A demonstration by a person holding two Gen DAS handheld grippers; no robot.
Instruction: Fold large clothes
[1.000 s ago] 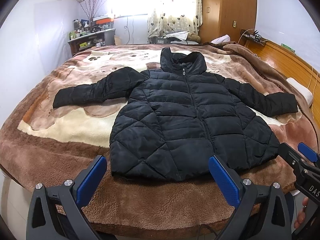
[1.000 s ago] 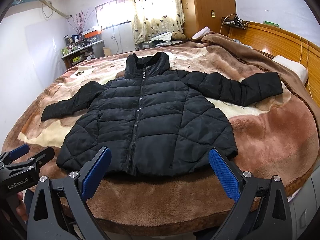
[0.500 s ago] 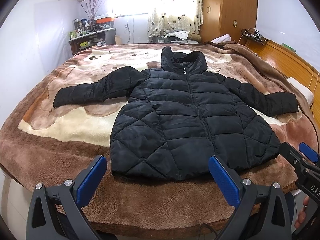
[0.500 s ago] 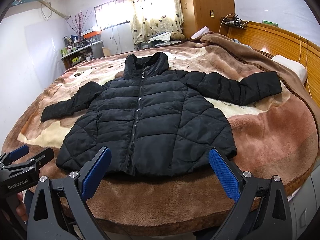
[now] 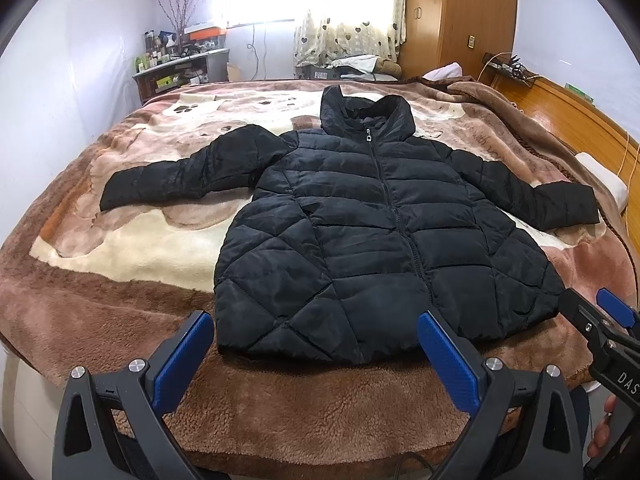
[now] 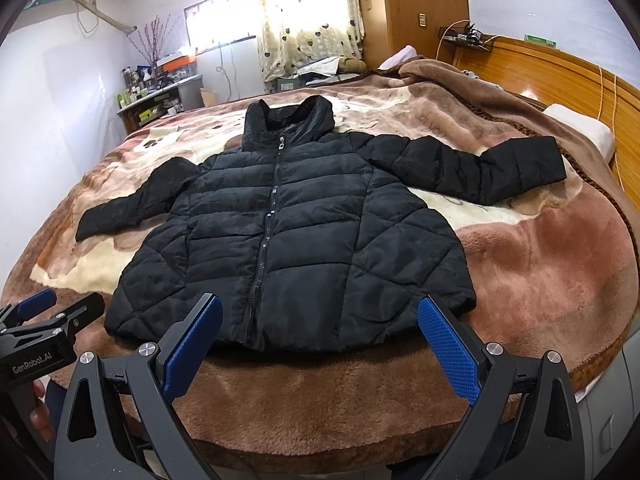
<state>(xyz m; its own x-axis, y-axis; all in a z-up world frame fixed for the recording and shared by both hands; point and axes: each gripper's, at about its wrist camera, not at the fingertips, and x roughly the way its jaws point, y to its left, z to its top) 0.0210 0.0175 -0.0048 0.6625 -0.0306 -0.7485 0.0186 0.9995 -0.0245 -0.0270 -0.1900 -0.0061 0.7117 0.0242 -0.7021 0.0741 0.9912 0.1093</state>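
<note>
Both the left gripper point(image 5: 314, 354) and right gripper point(image 6: 320, 340) hung wide open and empty below the black puffer jacket point(image 5: 372, 236) spread mid-frame on the blanket point(image 5: 132, 248); slippery padding risked sliding from a shallow pinch.

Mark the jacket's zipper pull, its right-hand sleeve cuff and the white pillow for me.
zipper pull point(image 6: 281, 143), right wrist view, on the metal tab below the collar.
sleeve cuff point(image 6: 554, 160), right wrist view, on the sleeve's open end.
pillow point(image 6: 582, 128), right wrist view, on its top face by the headboard.
</note>
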